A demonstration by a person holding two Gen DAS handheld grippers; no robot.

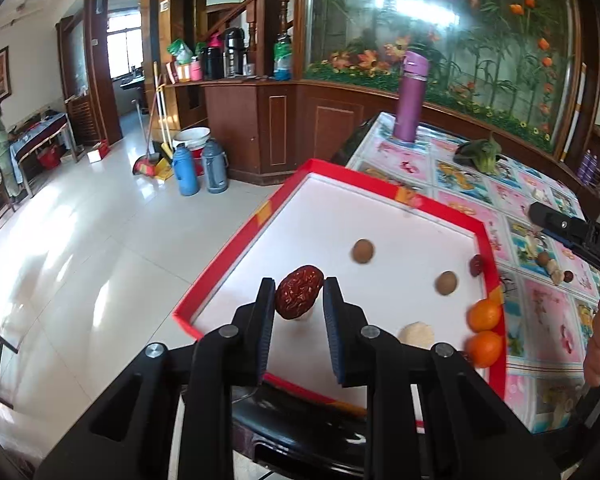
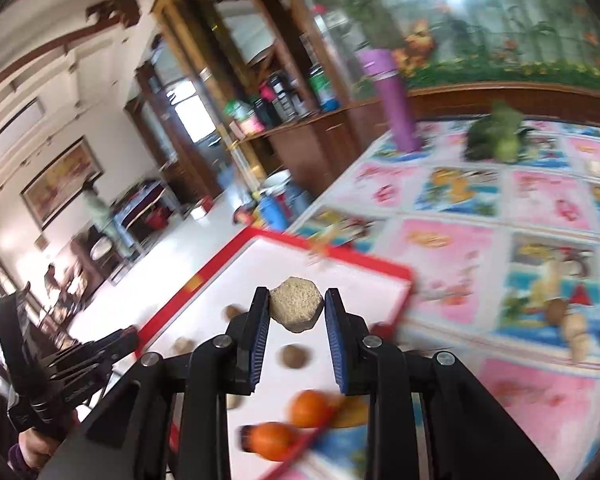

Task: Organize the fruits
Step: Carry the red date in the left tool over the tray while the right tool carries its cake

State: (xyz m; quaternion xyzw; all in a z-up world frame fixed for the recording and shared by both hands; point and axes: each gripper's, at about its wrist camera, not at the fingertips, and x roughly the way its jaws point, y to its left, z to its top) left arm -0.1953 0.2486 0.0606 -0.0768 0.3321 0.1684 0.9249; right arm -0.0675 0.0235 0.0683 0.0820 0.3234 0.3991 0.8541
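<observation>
My left gripper (image 1: 299, 298) is shut on a wrinkled red date (image 1: 299, 297), held above the near left part of a red-rimmed white tray (image 1: 236, 246). In the tray lie two brown round fruits (image 1: 363, 251) (image 1: 446, 283), a small red date (image 1: 476, 265), a pale piece (image 1: 416, 334) and two oranges (image 1: 485, 314) (image 1: 484, 349) at its right rim. My right gripper (image 2: 297, 309) is shut on a beige hexagonal block (image 2: 296, 309) over the tray (image 2: 172, 304). Below it show brown fruits (image 2: 296, 356) and blurred oranges (image 2: 309, 408).
The tray sits on a patterned pink tablecloth (image 1: 540, 304). A purple flask (image 1: 410, 96) and a green vegetable (image 1: 482, 154) stand at the far end. Loose small fruits (image 2: 576, 326) lie on the cloth to the right. The table's left edge drops to a tiled floor (image 1: 100, 240).
</observation>
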